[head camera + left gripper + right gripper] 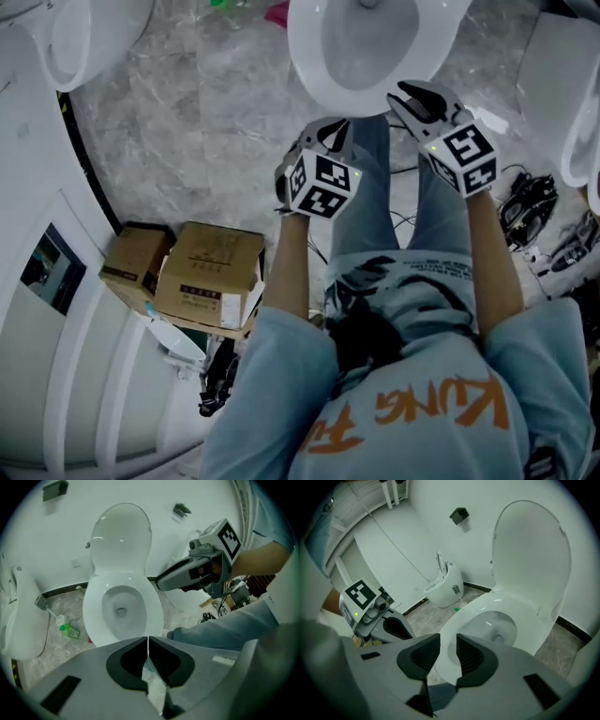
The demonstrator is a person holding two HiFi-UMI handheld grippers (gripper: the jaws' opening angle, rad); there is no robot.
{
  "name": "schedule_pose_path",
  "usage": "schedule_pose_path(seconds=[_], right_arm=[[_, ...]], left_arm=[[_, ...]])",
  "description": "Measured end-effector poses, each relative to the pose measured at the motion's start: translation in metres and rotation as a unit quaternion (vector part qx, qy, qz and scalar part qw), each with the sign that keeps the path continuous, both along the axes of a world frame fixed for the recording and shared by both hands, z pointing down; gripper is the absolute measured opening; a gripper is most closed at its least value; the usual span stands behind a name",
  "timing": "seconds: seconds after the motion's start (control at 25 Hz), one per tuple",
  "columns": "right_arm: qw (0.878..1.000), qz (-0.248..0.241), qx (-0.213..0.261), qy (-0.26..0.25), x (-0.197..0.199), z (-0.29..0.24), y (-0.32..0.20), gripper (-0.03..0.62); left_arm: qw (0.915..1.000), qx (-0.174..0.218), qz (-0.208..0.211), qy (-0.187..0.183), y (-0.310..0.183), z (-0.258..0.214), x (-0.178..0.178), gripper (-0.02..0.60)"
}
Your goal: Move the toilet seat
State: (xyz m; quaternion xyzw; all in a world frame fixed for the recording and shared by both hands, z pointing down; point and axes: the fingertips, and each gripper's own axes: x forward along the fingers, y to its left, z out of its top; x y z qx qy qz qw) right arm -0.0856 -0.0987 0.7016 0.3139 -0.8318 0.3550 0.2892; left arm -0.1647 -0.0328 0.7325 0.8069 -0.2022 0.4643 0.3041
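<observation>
Left gripper: jaws were pressed together along their whole length, no gap, nothing between them. It was held short of the front of the bowl, tips aimed down toward the front rim, not touching it.

Right gripper: jaws stood a little apart, a narrow gap. The front rim of the bowl showed through that gap, beyond the tips; the pads pressed on nothing. In the head view its tips lay at the bowl's front-right edge, ahead of the left gripper; contact with the rim could not be settled from any view.

Seat: it appeared to lie flat on the bowl as a wide white ring, though ring and bare rim could not be told apart with certainty. Long axis ran from the front of the bowl, nearest the grippers, back to the hinge end. The narrow rounded end pointed toward the person.

Lid: it stood upright behind the bowl, leaning back to the wall, its long axis vertical.

Green bottle: it lay on the floor left of the bowl, near its base.

Boxes: two cardboard boxes sat well left of the bowl, nearer the person.
</observation>
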Motion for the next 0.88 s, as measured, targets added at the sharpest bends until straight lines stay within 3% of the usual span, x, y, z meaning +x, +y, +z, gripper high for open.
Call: schedule_pose_path(seconds=[0.16, 0.24, 0.44, 0.68, 0.88], right_arm=[[0.998, -0.058, -0.017, 0.021, -0.013, 0.03, 0.023, 0.163], [0.994, -0.098, -0.022, 0.033, -0.02, 0.046, 0.035, 0.203], [0.978, -0.193, -0.035, 0.068, -0.042, 0.088, 0.062, 0.288], [0.94, -0.318, -0.042, 0.115, -0.059, 0.144, 0.086, 0.345], [0.891, -0.425, -0.014, 0.158, -0.072, 0.175, 0.098, 0.352]], left_arm=[[0.9967, 0.003, 0.081, -0.008, 0.003, 0.025, 0.005, 0.007], [0.9935, 0.003, 0.113, -0.013, 0.005, 0.037, 0.005, 0.085], [0.9775, 0.009, 0.207, -0.041, 0.007, 0.072, -0.006, 0.159], [0.948, 0.015, 0.31, -0.069, 0.015, 0.105, -0.014, 0.251], [0.9421, 0.015, 0.327, -0.075, 0.021, 0.119, -0.02, 0.273]])
